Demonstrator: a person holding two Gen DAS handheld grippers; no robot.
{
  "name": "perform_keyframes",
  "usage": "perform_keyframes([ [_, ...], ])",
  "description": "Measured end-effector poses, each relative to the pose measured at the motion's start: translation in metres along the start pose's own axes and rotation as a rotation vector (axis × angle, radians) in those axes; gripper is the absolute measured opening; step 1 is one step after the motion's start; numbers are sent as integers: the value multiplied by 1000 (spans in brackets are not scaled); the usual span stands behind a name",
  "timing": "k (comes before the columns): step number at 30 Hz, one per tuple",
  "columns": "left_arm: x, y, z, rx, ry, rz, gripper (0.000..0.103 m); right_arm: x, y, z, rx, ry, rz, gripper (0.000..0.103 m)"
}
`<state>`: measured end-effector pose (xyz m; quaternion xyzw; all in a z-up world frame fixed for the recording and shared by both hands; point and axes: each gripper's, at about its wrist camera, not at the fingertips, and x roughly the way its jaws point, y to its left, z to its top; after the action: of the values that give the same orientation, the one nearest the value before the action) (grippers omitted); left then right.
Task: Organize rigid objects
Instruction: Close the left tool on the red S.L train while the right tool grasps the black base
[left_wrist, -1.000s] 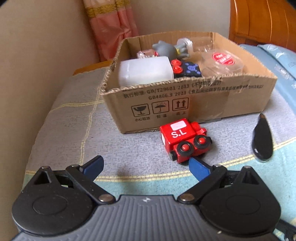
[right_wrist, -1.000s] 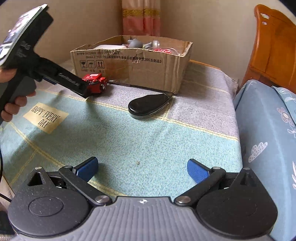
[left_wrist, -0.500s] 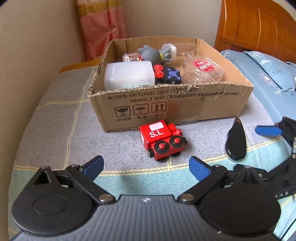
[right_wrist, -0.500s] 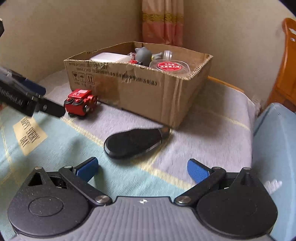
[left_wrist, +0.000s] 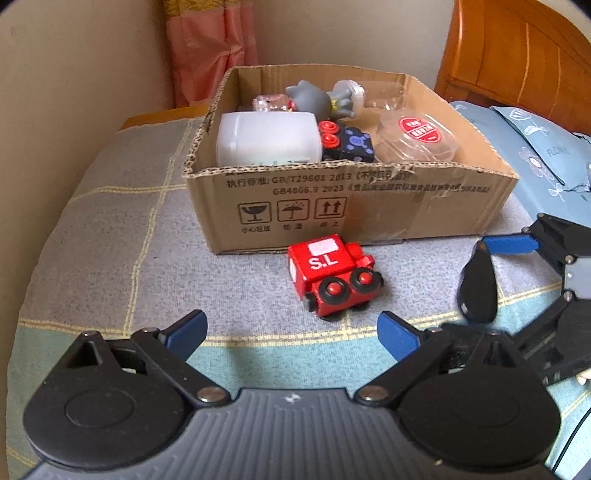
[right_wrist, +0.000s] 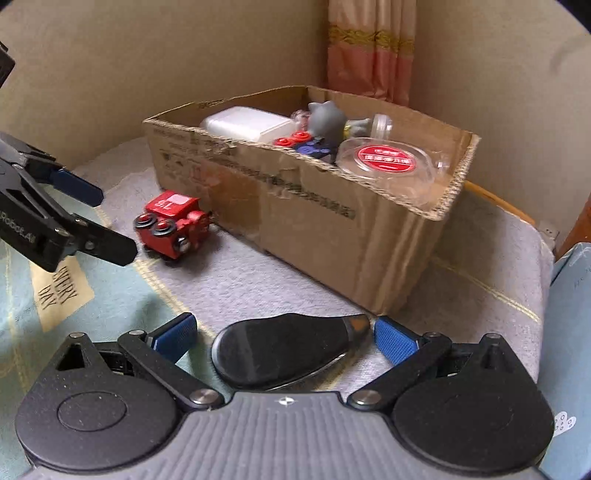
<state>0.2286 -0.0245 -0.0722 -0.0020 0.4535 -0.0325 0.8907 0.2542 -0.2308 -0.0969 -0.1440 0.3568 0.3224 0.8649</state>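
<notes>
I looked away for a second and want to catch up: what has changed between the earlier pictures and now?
The right gripper moved in on the black case, which now lies between its open fingers, not yet gripped. The left gripper stayed open and drew back slightly from the red train. The train, the case and the box with its contents lie where they did.

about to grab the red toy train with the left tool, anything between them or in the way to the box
Nothing visible. The left tool is open with only bare blanket ahead of the red toy train. The cardboard box sits right behind the train; only its near wall must be cleared.
</notes>
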Motion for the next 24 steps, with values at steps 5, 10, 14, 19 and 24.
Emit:
perform_keyframes([
  [5,6,-5,3,1,-4,-26,98,-9,19,-4,-52,38,66,103],
  [10,19,-12,11,-13,-16,-39,98,-19,42,-12,-97,53,102,103],
  [14,31,-16,17,-31,-26,-39,98,-24,47,-14,-95,55,96,103],
  [19,38,-11,16,-49,-37,-20,95,-24,45,-14,-81,39,84,103],
  [24,32,2,7,-32,-41,-4,94,-25,45,-14,-78,38,80,103],
])
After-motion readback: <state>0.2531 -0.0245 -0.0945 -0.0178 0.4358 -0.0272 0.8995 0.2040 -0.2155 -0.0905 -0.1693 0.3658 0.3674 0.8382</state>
